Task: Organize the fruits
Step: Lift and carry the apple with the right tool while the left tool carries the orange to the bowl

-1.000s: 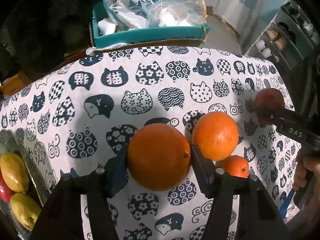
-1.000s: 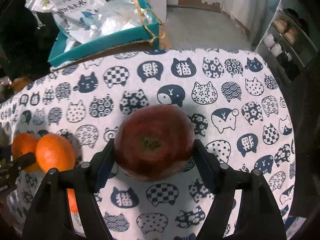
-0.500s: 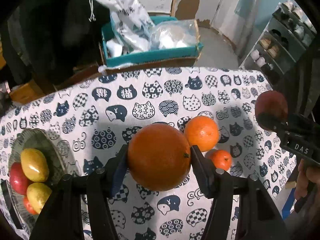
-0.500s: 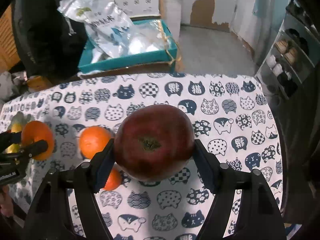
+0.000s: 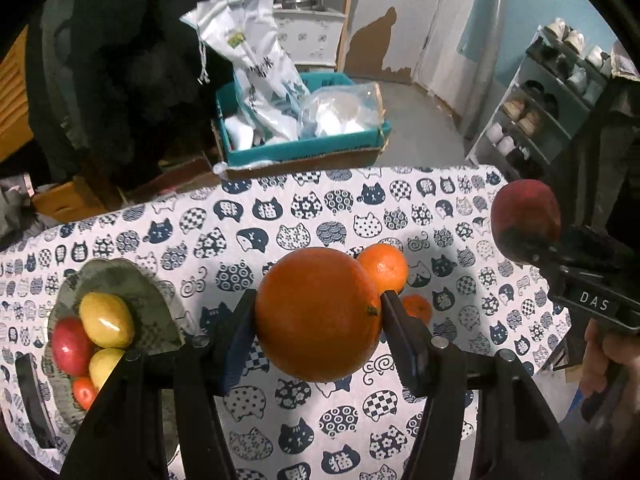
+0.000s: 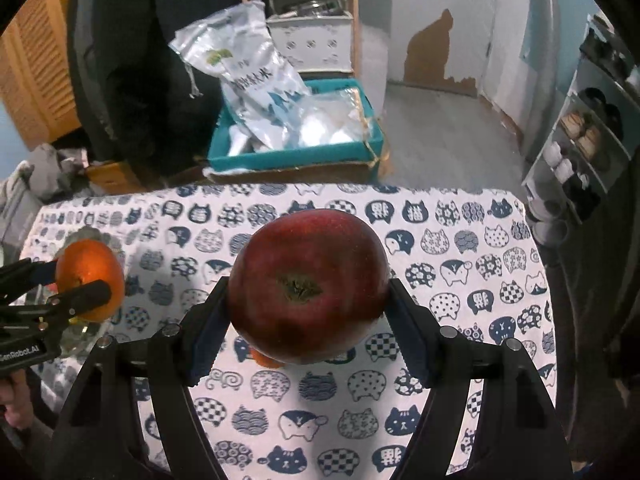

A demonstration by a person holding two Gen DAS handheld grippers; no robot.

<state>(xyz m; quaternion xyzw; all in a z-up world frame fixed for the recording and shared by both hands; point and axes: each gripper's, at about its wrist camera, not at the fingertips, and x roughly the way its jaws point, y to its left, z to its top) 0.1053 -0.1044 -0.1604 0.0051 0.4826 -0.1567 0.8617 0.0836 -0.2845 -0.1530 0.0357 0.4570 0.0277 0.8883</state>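
Note:
My left gripper point(image 5: 318, 320) is shut on a large orange point(image 5: 316, 314), held well above the cat-print tablecloth point(image 5: 280, 220). My right gripper point(image 6: 308, 312) is shut on a dark red apple point(image 6: 308, 284), also lifted off the table. In the left wrist view the apple point(image 5: 524, 216) shows at the right; in the right wrist view the held orange point(image 6: 90, 278) shows at the left. Two smaller oranges point(image 5: 382, 268) point(image 5: 418, 308) lie on the cloth. A grey dish point(image 5: 120, 284) at the left holds yellow mangoes point(image 5: 106, 320) and red fruit point(image 5: 72, 346).
Behind the table a teal box point(image 5: 304, 148) holds plastic bags. A shoe rack point(image 5: 552, 96) stands at the right, a wooden shelf at the back. A dark phone-like object point(image 5: 34, 396) lies by the dish. A hand point(image 5: 604, 360) grips the right tool.
Both grippers have risen with their fruit, so more of the table and room shows. The dish of fruit has come fully into the left wrist view.

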